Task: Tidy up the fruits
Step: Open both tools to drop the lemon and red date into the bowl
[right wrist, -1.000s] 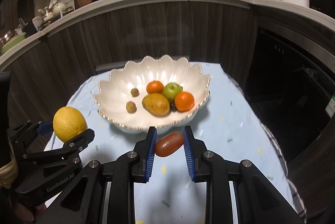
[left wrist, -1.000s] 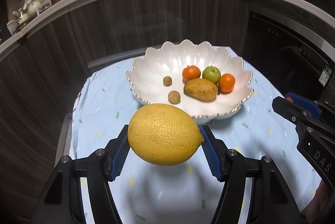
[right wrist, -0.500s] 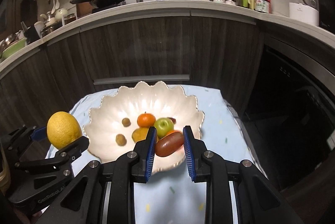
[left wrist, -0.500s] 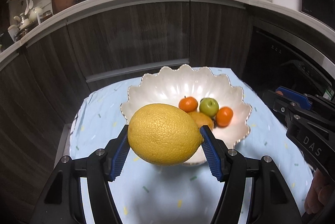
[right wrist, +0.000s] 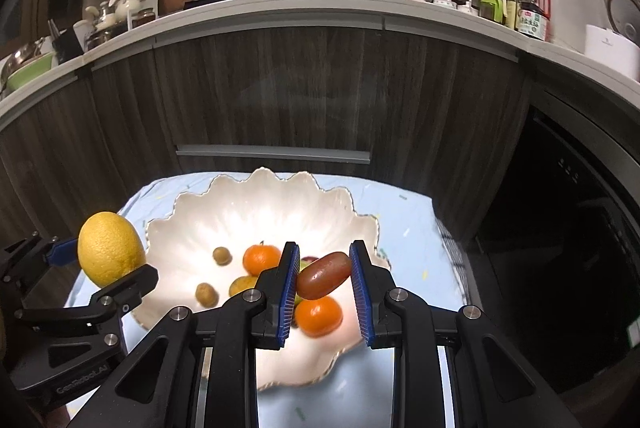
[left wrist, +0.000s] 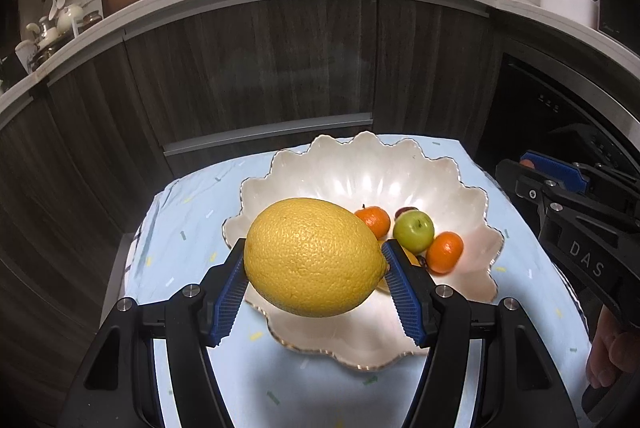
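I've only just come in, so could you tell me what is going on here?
A person is sorting fruit into a white bowl with two handheld grippers. The left gripper is clamped on a lemon, the right gripper on a small reddish fruit. Both hover over the bowl, which already holds oranges, a green apple and smaller fruits.

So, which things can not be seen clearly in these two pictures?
- Left wrist view: the lemon covers the bowl's left half.
- Right wrist view: the red fruit and right gripper hide most of the green apple.
- Bottle labels: too small to read.
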`<action>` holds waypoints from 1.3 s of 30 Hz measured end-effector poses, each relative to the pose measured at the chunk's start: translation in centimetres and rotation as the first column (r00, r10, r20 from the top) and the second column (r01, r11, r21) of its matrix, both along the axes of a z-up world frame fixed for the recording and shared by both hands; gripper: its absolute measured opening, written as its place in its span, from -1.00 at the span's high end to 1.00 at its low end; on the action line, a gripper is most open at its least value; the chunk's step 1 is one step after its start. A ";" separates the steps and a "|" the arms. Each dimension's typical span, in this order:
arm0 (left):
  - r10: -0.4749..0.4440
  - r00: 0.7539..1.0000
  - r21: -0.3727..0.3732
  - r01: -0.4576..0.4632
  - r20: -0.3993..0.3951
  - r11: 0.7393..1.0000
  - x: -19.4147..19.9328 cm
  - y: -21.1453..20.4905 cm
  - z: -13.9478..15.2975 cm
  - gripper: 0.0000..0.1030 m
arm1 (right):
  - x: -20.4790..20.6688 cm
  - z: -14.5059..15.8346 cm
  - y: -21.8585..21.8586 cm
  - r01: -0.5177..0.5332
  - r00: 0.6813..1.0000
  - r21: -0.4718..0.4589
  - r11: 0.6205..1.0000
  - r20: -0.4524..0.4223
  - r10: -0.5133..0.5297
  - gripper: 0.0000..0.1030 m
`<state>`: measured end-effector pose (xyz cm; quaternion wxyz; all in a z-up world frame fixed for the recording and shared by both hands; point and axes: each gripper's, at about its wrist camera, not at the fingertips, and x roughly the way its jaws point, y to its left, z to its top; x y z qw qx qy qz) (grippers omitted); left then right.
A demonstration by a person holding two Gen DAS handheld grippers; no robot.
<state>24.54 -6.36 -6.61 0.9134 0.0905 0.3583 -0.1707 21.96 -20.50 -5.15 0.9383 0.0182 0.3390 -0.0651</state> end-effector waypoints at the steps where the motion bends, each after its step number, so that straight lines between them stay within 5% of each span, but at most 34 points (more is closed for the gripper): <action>1: 0.003 1.000 0.000 -0.003 -0.003 1.000 0.4 -0.1 -0.1 -0.25 | 0.5 -0.1 -0.1 -0.003 1.000 -0.004 1.000 -0.001 0.003 0.48; 13: 0.049 0.996 0.000 -0.049 -0.068 0.999 4.7 -0.8 -2.4 -0.26 | 5.1 -3.0 -1.2 -0.023 0.997 0.024 0.999 -0.078 0.025 0.48; 32: 0.066 0.988 0.022 -0.064 -0.142 0.998 6.2 -1.6 -5.1 -0.28 | 7.2 -5.8 -2.1 0.000 0.990 0.047 0.999 -0.139 0.007 0.44; 39: 0.072 0.995 0.026 -0.071 -0.062 0.997 5.5 -1.6 -3.4 -0.55 | 6.7 -5.4 -2.4 0.024 0.991 0.058 0.998 -0.130 -0.016 -0.38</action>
